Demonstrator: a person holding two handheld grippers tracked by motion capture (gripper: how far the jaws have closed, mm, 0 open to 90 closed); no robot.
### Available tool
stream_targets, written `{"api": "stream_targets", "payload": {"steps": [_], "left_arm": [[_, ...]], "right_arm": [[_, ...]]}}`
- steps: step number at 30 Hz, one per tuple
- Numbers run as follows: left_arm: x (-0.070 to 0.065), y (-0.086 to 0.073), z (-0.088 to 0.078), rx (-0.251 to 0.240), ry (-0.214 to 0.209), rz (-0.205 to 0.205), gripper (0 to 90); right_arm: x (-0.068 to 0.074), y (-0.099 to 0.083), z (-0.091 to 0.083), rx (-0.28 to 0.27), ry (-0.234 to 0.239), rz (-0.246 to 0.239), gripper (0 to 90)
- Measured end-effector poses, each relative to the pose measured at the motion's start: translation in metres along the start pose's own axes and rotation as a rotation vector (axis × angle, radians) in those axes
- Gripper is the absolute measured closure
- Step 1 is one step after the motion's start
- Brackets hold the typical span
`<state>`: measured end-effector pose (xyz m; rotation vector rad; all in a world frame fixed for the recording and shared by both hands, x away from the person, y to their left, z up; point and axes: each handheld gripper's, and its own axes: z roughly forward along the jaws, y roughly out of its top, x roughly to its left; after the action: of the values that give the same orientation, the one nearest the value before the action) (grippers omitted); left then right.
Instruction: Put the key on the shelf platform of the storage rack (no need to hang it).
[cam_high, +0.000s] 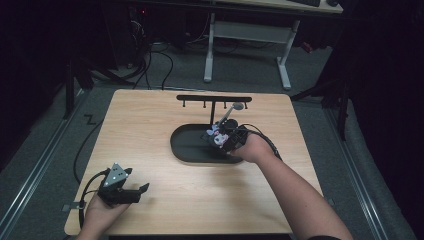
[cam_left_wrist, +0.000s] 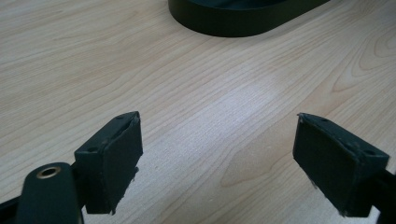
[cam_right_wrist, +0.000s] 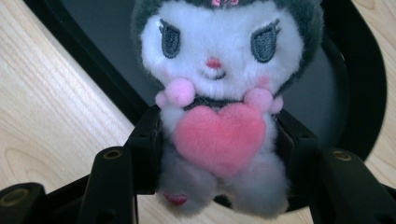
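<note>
- Right now the right gripper (cam_high: 223, 137) is hovering over the black oval tray (cam_high: 187, 147), toward the tray's 3 o'clock end, with its jaws clamping a small plush toy (cam_right_wrist: 219, 107) around the body.
- In the right gripper view the toy is facing the camera: white face, dark hood, stitched eyes, a pink heart (cam_right_wrist: 219, 137) on its chest, and the jaws are pressing into the fluffy flanks at 9 and 3 o'clock of that heart.
- From the high view the toy is sitting at about 1 o'clock of the table's (cam_high: 150, 125) middle, just in front of a black hook rack (cam_high: 214, 100); whether it is touching the tray floor I cannot tell.
- The toy is likely handling as light, soft and squashy; the pile is giving under the jaws, so the grip is probably secure yet spongy. The torso seems the best hold, since the head is wider and the small pink paws would likely slip free.
- The left gripper (cam_high: 131, 191) is resting near the table's 7 o'clock corner, its jaws standing wide apart over bare wood, holding nothing.
- No brand, label or readable writing is showing on the toy, the tray or the grippers.
</note>
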<state>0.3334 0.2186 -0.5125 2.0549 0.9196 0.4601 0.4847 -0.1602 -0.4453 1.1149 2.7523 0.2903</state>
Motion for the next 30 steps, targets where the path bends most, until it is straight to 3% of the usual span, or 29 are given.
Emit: {"api": "stream_targets", "payload": {"steps": [9, 13, 16, 30], "left_arm": [[-0.001, 0.0, 0.001, 0.003, -0.006, 0.002, 17.0], [-0.002, 0.001, 0.003, 0.004, -0.012, 0.005, 17.1], [-0.002, 0.002, 0.003, 0.007, -0.013, 0.006, 17.2], [-0.001, 0.001, 0.003, 0.012, -0.014, 0.005, 17.4]], "right_arm": [[0.003, 0.006, 0.008, 0.002, -0.01, -0.009, 45.1], [0.002, 0.005, 0.014, 0.032, -0.025, -0.017, 45.0], [0.0, 0.003, 0.017, 0.044, -0.02, 0.006, 45.0], [-0.009, -0.008, 0.032, 0.08, -0.02, 0.021, 44.2]]}}
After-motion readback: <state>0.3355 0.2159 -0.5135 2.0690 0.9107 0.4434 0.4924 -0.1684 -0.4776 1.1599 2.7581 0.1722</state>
